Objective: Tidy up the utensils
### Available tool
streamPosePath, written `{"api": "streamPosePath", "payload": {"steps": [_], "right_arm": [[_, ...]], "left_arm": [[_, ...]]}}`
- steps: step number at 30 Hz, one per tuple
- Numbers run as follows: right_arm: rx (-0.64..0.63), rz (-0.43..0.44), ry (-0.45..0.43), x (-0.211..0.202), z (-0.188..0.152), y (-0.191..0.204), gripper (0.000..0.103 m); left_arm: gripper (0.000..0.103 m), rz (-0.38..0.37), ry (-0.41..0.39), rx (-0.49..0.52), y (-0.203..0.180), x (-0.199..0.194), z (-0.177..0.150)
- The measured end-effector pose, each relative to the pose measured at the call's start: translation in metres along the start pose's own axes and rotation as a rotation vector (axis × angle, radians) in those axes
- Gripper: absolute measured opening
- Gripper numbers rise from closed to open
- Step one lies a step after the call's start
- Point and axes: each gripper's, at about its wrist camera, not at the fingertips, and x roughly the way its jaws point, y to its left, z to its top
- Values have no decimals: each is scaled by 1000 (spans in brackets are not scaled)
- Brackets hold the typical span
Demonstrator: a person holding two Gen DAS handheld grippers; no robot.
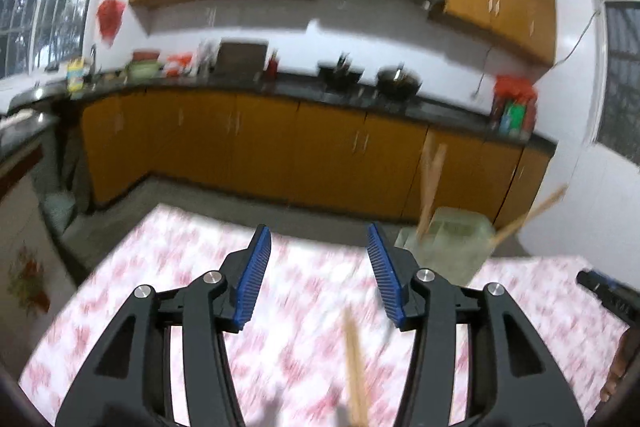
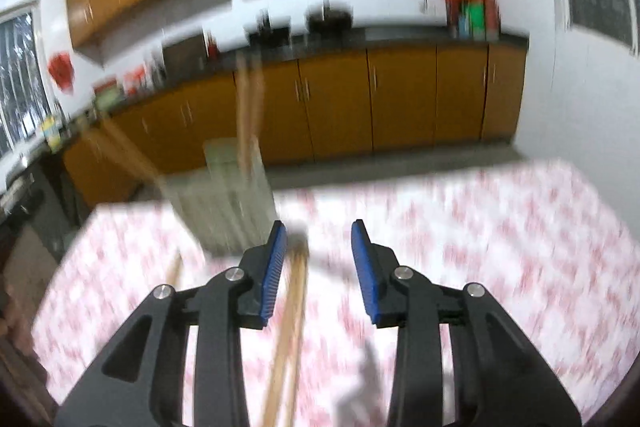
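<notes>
A pale green utensil holder (image 1: 448, 243) stands at the far edge of the table with wooden chopsticks (image 1: 430, 183) sticking up out of it; it also shows in the right wrist view (image 2: 228, 203). My left gripper (image 1: 319, 273) is open and empty above the table. A loose chopstick (image 1: 356, 367) lies on the cloth below it. My right gripper (image 2: 319, 267) is open and empty, just right of the holder. A pair of chopsticks (image 2: 290, 339) lies on the cloth under it. Both views are blurred.
The table carries a pink and white patterned cloth (image 1: 168, 267). The right gripper's tip (image 1: 608, 291) shows at the right edge of the left wrist view. Orange kitchen cabinets (image 1: 260, 147) and a dark counter stand beyond the table.
</notes>
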Motion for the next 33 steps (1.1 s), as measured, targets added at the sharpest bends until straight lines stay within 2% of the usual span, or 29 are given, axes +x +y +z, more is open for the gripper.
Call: {"api": "streamPosePath", "payload": {"steps": [2, 4, 8, 12, 15, 17, 20, 25, 33], "right_arm": [[1, 25, 103, 20, -31, -2, 22], [-1, 44, 168, 32, -53, 1, 19], [-2, 81, 256, 47, -88, 11, 18], [-19, 76, 291, 56, -103, 18, 18], [-41, 62, 305, 59, -106, 21, 18], [-71, 33, 294, 61, -108, 24, 9], [-67, -11, 278, 61, -107, 19, 8], [-15, -34, 271, 62, -104, 4, 8], [-19, -34, 269, 63, -103, 4, 8]], "left_arm": [[51, 5, 59, -5, 6, 6, -18], [50, 17, 125, 3, 9, 12, -40], [42, -13, 231, 8, 12, 19, -72], [39, -46, 292, 14, 10, 24, -93], [37, -67, 327, 31, 4, 27, -104], [35, -79, 344, 35, 1, 30, -111], [30, -102, 374, 37, -3, 33, -120], [23, -142, 414, 61, -12, 37, -129], [20, -153, 462, 114, -24, 44, -142]]}}
